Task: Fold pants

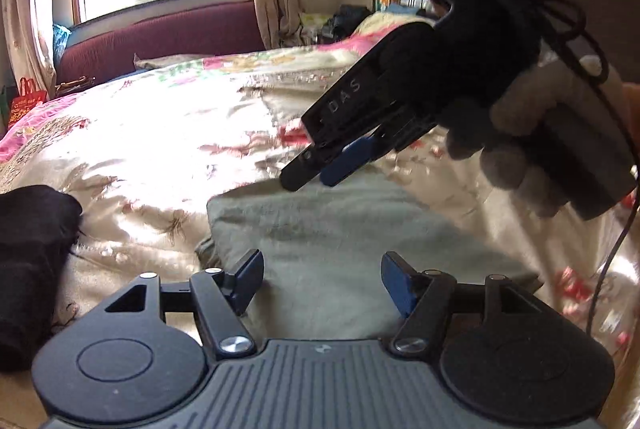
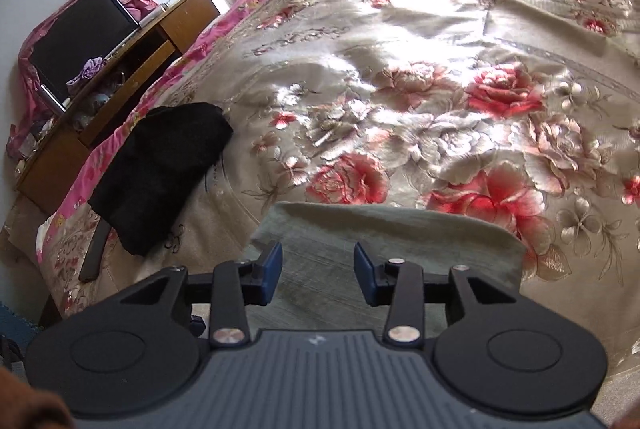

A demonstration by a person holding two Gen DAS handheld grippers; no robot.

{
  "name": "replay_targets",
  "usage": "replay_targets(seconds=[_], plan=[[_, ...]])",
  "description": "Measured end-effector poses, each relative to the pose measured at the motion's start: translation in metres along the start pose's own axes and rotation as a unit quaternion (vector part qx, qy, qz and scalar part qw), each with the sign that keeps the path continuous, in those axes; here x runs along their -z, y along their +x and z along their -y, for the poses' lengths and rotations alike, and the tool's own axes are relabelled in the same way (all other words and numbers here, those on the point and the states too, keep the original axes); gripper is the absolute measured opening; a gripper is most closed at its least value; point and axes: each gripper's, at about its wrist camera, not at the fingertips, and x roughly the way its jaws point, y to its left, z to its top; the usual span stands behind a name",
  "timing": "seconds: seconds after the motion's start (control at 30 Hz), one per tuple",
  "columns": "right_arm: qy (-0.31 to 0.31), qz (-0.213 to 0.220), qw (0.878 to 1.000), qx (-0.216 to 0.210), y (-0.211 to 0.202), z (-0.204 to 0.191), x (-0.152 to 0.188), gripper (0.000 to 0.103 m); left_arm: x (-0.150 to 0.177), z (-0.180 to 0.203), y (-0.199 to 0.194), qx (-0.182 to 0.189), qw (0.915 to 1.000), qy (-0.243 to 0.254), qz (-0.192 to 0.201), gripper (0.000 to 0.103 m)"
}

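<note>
Our left gripper (image 1: 322,283) hangs with its jaws spread wide and empty over the folded grey-green pants (image 1: 344,229), which lie flat on the floral bedspread (image 1: 160,133). Our right gripper (image 2: 318,275) is also parted and holds nothing above the same pants (image 2: 384,229). Farther left lies a black garment (image 2: 160,169), possibly knitwear. Beyond stands a wooden desk (image 2: 120,77).
</note>
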Motion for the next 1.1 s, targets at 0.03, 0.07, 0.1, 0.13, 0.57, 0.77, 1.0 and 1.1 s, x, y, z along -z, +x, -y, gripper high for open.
replay_targets(seconds=[0.03,0.07,0.1,0.13,0.57,0.77,1.0,1.1], plan=[[0.003,-0.002,1.000,0.005,0.006,0.007,0.007,0.041,0.008,-0.001,0.005,-0.008,0.9997,0.006,-0.021,0.078],[0.012,-0.002,1.000,0.009,0.011,0.016,0.015,0.040,0.017,-0.004,0.010,-0.014,0.9990,0.010,-0.041,0.078],[0.026,-0.008,1.000,0.010,0.017,0.023,0.021,0.040,0.025,-0.005,0.012,-0.020,0.9985,0.011,-0.049,0.080],[0.044,-0.016,0.999,0.008,0.023,0.034,0.030,0.038,0.029,-0.007,0.012,-0.023,0.9983,0.008,-0.052,0.084],[0.157,0.089,0.983,0.024,-0.047,0.085,0.068,0.041,0.007,0.003,0.006,-0.044,0.9968,0.044,-0.050,0.084],[0.210,0.082,0.974,-0.022,-0.027,0.109,0.064,0.041,0.019,0.000,0.011,-0.038,0.9960,0.029,-0.075,0.084],[0.160,0.095,0.981,0.047,-0.045,0.088,0.067,0.040,0.014,0.004,0.002,-0.055,0.9940,0.058,-0.075,0.085],[0.135,0.101,0.985,0.045,-0.068,0.069,0.093,0.043,0.007,0.005,-0.008,-0.056,0.9956,0.052,-0.055,0.085]])
